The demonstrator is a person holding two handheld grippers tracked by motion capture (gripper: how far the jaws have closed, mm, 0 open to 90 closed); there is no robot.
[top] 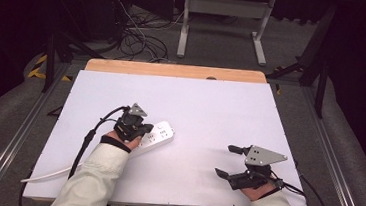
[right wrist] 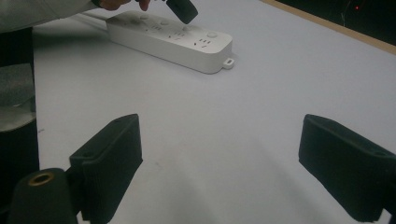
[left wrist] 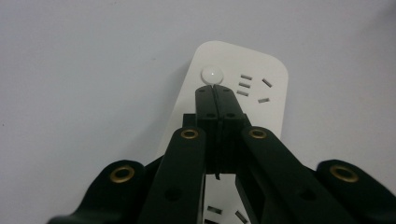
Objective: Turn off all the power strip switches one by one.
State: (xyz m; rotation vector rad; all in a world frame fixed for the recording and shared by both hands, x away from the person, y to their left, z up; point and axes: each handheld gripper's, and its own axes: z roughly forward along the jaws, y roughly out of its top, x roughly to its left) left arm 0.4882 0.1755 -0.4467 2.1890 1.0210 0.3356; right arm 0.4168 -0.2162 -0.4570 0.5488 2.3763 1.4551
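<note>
Item 1, left of centre: left hand-held gripper (top: 138,128), jaws pressed flat together with nothing between them. Tips poised over the near part of the power strip, just short of its round white button (left wrist: 212,74); contact with the strip's surface cannot be made out. A black cable trails from the gripper back to the near left.

Item 2, centre-left: white power strip (top: 160,133), lying flat on the white counter (top: 210,110), running slantwise from near left to far right, with socket slots along its top face. Its white cord runs off toward the near left edge of the counter.

Item 3, near right: right hand-held gripper (top: 228,161), jaws spread wide and empty, pointing left, well apart from the power strip. A grey three-cornered plate sits on top of it.
</note>
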